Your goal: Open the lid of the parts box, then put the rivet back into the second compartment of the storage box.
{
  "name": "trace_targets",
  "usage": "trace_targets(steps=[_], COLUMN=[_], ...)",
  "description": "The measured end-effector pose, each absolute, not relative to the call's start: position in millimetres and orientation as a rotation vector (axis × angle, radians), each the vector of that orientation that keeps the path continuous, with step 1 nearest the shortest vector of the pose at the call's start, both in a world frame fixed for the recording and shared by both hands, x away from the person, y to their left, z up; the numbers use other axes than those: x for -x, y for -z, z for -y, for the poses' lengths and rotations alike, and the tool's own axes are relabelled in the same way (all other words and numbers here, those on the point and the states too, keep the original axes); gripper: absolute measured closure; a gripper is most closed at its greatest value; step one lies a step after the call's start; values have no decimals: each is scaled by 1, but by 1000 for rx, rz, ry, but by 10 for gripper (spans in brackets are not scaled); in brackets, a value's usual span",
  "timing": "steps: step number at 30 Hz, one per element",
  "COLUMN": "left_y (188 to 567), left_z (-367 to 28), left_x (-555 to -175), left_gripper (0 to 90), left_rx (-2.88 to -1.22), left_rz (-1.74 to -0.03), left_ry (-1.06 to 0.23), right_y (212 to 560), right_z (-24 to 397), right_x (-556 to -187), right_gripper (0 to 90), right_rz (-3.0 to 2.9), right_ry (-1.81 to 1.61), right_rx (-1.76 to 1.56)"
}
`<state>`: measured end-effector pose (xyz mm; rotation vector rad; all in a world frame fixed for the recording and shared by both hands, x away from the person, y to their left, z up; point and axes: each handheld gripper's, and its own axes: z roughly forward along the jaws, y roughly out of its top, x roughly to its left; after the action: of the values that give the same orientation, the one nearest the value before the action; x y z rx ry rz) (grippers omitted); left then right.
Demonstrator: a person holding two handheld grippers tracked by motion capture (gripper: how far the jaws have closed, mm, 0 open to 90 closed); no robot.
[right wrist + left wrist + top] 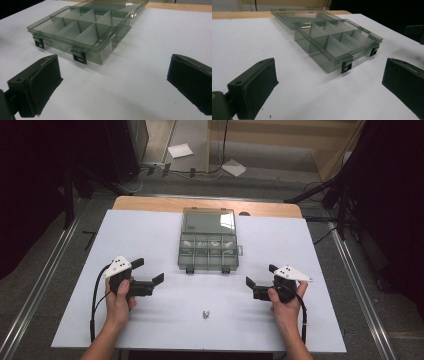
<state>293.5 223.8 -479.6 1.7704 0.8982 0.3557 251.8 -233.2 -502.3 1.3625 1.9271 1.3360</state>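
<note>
A smoky, see-through compartment box (208,251) sits on the white tabletop (150,315) near the middle of the far edge, its lid (208,221) swung open and lying flat toward that far edge. Two dark latches (190,269) hang from the box's near wall. In the high view small pale pieces lie in the row of compartments closest to the lid, though what they are is too small to tell. A few small metal screws (205,314) lie on the bare tabletop, closer to the near edge and well apart from the box.

The left gripper (151,272) is held above the tabletop toward the left edge, its fingers (254,86) spread wide with nothing between them, pointing toward the box. The right gripper (261,276) is held toward the right edge, mirrored, its fingers (37,85) likewise spread wide and holding nothing. Both grippers are near the box's near corners but not touching it. In each gripper view the box's dividers stand upright between the compartments.
</note>
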Motion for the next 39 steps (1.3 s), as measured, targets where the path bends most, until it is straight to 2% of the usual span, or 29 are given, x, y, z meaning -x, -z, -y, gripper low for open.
trace_targets(steps=[11, 20, 39], left_y=[485, 486, 489], left_z=[-249, -256, -260], left_x=[-272, -253, -255], left_gripper=[0, 0, 0], left_rx=[-1774, -1787, -1776], left_rz=[-925, -921, -934], left_ry=[-413, -409, -395], right_y=[499, 500, 488], right_z=[232, 228, 219], right_x=[-227, -217, -221], right_gripper=[0, 0, 1], right_rz=[-1923, -1971, -2067], right_ry=[-1348, -1327, -1284], right_rx=[-1352, -1323, -1287])
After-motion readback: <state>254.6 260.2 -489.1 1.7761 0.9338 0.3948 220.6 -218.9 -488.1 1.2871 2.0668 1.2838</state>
